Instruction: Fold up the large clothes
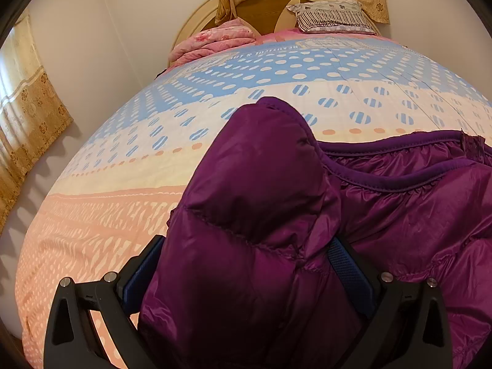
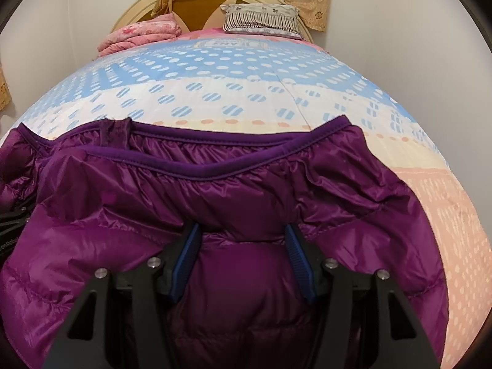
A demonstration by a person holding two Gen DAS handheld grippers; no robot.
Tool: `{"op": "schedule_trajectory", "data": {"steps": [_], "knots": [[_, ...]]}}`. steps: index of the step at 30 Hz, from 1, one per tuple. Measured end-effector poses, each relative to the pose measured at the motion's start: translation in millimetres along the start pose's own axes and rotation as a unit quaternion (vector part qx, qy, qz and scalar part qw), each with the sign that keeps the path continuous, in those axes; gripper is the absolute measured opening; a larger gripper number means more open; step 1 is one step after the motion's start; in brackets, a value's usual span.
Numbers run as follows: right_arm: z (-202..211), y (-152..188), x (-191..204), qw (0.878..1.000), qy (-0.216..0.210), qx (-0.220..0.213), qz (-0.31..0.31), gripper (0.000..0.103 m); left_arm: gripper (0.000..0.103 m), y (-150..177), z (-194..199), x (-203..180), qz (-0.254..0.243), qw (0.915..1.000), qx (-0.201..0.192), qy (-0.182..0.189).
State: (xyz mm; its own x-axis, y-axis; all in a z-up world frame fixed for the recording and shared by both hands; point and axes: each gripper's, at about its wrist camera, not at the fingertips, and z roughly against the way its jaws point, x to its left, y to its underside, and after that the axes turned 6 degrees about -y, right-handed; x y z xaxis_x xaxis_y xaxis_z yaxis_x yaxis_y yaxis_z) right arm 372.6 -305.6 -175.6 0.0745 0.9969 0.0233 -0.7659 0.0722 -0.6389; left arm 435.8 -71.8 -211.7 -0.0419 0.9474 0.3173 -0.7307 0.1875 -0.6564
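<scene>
1. the jacket (image 2: 246, 190), a shiny purple quilted one, lies on the near part of the bed (image 2: 233, 92), its trimmed hem running across the cover toward the headboard side.
2. the left gripper (image 1: 246, 270) has a thick puffy fold of the jacket (image 1: 252, 215) between its blue pads (image 1: 347, 267); the jaws stand wide, filled by the bulk of the fabric, and the fold rises up in front of the lens.
3. the right gripper (image 2: 243, 258) likewise has a padded section of the jacket bunched between its blue pads (image 2: 184, 258), jaws fairly wide apart and pressed against the fabric on both sides.
4. in the right view, part of the left gripper's black frame shows at the far left edge, against the jacket.
5. the bed cover is dotted in blue, white and peach bands.
6. at the far end, a folded pink quilt (image 1: 212, 43) sits left and a striped pillow (image 1: 332, 17) sits right, both by the round headboard (image 1: 264, 6).
7. gold patterned curtains (image 1: 27, 117) hang by the wall on the left and behind the headboard.
</scene>
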Motion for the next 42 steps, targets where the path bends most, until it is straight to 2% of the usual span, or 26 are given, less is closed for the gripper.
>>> {"op": "schedule_trajectory", "data": {"steps": [14,19,20,22,24,26,28,30,32,42], "knots": [[-2,0,-2,1.000,0.002,0.003,0.001,0.061,0.102,0,0,0,-0.002,1.0000,0.000,-0.002],[1,-5,-2,1.000,0.005,0.016,0.000,0.060,0.102,-5,12,3,-0.014,0.9997,0.009,-0.017],[10,-8,-4,1.000,-0.003,0.016,-0.018,0.060,0.102,-7,22,9,-0.005,0.9999,0.002,-0.009],[31,-14,2,0.999,-0.017,-0.011,-0.034,0.060,0.102,-10,45,23,0.018,0.9993,-0.031,0.014],[45,-19,14,0.999,-0.017,-0.035,-0.032,0.060,0.102,-12,55,29,0.029,0.9984,-0.049,0.009],[44,-22,28,0.999,-0.036,-0.029,-0.027,0.060,0.102,-11,53,28,0.026,0.9982,-0.054,0.002],[33,-19,44,0.999,-0.035,-0.016,-0.008,0.060,0.102,-5,38,23,0.021,0.9988,-0.039,-0.021],[15,-10,52,1.000,-0.016,0.003,0.011,0.060,0.102,5,19,19,0.020,0.9997,-0.006,-0.014],[6,-2,50,1.000,-0.014,0.007,0.009,0.062,0.102,11,9,23,0.038,0.9992,0.010,0.005],[-2,3,52,1.000,0.002,0.001,0.015,0.067,0.102,12,5,20,0.041,0.9991,0.011,0.008]]}}
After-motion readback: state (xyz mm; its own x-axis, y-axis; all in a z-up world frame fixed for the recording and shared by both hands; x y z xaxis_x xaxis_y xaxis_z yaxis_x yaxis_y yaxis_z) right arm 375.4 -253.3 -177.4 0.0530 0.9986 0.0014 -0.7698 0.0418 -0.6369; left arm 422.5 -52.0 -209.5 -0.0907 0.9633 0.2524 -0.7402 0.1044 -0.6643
